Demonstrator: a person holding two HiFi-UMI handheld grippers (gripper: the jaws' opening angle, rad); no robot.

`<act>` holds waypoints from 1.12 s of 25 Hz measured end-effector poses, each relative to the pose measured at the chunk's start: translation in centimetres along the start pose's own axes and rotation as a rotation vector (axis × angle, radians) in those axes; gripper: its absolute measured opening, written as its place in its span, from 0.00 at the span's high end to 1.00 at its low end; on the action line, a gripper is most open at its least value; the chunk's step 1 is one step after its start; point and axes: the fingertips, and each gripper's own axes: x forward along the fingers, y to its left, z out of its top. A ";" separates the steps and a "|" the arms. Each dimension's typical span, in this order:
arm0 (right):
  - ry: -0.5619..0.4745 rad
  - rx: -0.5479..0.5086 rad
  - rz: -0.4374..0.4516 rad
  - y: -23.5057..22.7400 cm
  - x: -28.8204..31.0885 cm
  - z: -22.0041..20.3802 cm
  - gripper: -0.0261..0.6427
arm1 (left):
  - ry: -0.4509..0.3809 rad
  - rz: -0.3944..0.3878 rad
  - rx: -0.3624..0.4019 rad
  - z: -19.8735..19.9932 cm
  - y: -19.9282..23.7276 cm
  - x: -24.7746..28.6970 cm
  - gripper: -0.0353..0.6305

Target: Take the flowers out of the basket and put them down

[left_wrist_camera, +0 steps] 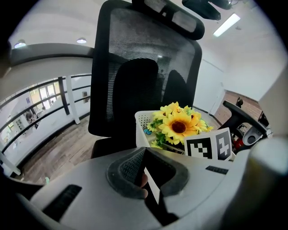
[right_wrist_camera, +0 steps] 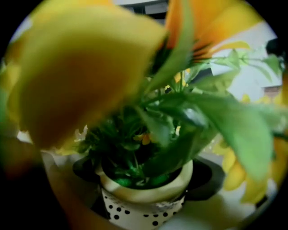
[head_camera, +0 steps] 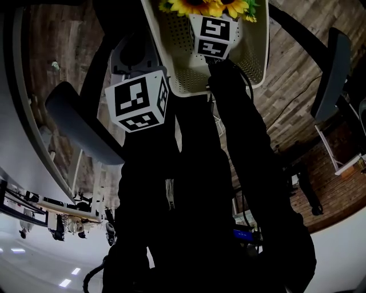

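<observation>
A bunch of yellow sunflowers (head_camera: pixel 206 7) stands in a white perforated basket (head_camera: pixel 251 57) on the seat of an office chair. The left gripper view shows the same flowers (left_wrist_camera: pixel 179 126) and basket (left_wrist_camera: pixel 141 123). In the right gripper view, blurred petals (right_wrist_camera: pixel 90 67) fill the frame above a cream pot with black dots (right_wrist_camera: pixel 144 197). My right gripper (right_wrist_camera: pixel 146 179) is down in the basket, its black jaws pressed on both sides of the pot. My left gripper (left_wrist_camera: pixel 144 152) hangs back from the basket, shut with nothing in it. Its marker cube (head_camera: pixel 137 103) shows in the head view.
The black mesh chair back (left_wrist_camera: pixel 144 67) rises behind the basket. Grey armrests (head_camera: pixel 80 123) (head_camera: pixel 331 74) flank the seat. Wood-look floor (head_camera: pixel 297 34) lies around the chair. A railing and windows (left_wrist_camera: pixel 40 103) run along the left.
</observation>
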 end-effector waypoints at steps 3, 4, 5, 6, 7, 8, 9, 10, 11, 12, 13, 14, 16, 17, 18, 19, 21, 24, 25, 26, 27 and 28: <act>-0.026 0.003 0.007 0.1 -1.7 1.2 0.17 | -0.012 0.000 0.005 0.5 -0.7 -0.8 0.95; -0.034 0.006 0.009 0.0 -2.5 1.6 0.17 | -0.016 0.001 0.007 0.7 -1.0 -1.1 0.95; -0.041 0.009 0.009 -0.2 -3.2 1.9 0.17 | -0.019 0.003 0.007 0.9 -1.4 -1.4 0.95; -0.048 0.014 0.009 -0.3 -4.0 2.3 0.17 | -0.022 0.006 0.008 1.1 -1.7 -1.8 0.95; -0.057 0.018 0.007 -0.5 -4.8 2.6 0.17 | -0.027 0.008 0.008 1.3 -1.9 -2.2 0.95; -0.066 0.021 0.006 -0.6 -5.5 3.0 0.17 | -0.033 0.011 0.008 1.6 -2.1 -2.5 0.95; -0.075 0.023 0.006 -0.7 -6.2 3.6 0.17 | -0.043 0.013 0.009 1.9 -2.2 -2.9 0.95; -0.084 0.025 0.006 -0.6 -6.8 4.3 0.17 | -0.053 0.015 0.010 2.4 -2.3 -3.2 0.95; -0.095 0.026 0.008 -0.4 -7.4 5.2 0.17 | -0.063 0.018 0.010 2.9 -2.2 -3.7 0.95; -0.112 0.026 0.011 -0.1 -8.0 6.1 0.17 | -0.073 0.021 0.010 3.4 -2.0 -4.2 0.95; -0.131 0.027 0.014 0.3 -8.7 7.2 0.17 | -0.082 0.024 0.010 3.9 -1.8 -5.0 0.95; -0.152 0.028 0.015 0.6 -9.5 8.3 0.17 | -0.092 0.028 0.008 4.5 -1.6 -5.8 0.95; -0.191 0.032 0.016 0.8 -11.3 10.4 0.17 | -0.115 0.036 0.006 5.7 -1.6 -7.4 0.95; -0.209 0.032 0.017 0.8 -12.3 11.5 0.17 | -0.126 0.040 0.005 6.4 -1.8 -8.2 0.95; -0.227 0.032 0.017 0.7 -13.2 12.5 0.17 | -0.138 0.045 0.004 7.0 -2.1 -9.0 0.95; -0.245 0.031 0.018 0.6 -14.1 13.5 0.17 | -0.149 0.049 0.003 7.6 -2.3 -9.8 0.95; -0.267 0.032 0.020 0.6 -15.9 15.2 0.17 | -0.169 0.059 -0.001 8.6 -2.7 -11.3 0.95; -0.290 0.030 0.026 1.0 -18.5 17.3 0.17 | -0.193 0.074 -0.007 9.9 -2.8 -13.6 0.95; -0.299 0.027 0.030 1.2 -19.5 18.1 0.17 | -0.203 0.080 -0.008 10.4 -2.9 -14.5 0.95; -0.307 0.024 0.034 1.4 -20.5 18.9 0.17 | -0.213 0.085 -0.008 10.9 -3.0 -15.4 0.95; -0.314 0.022 0.038 1.6 -21.5 19.7 0.17 | -0.224 0.091 -0.009 11.5 -3.1 -16.3 0.95; -0.323 0.021 0.041 1.8 -22.6 20.5 0.17 | -0.236 0.096 -0.010 12.1 -3.2 -17.3 0.95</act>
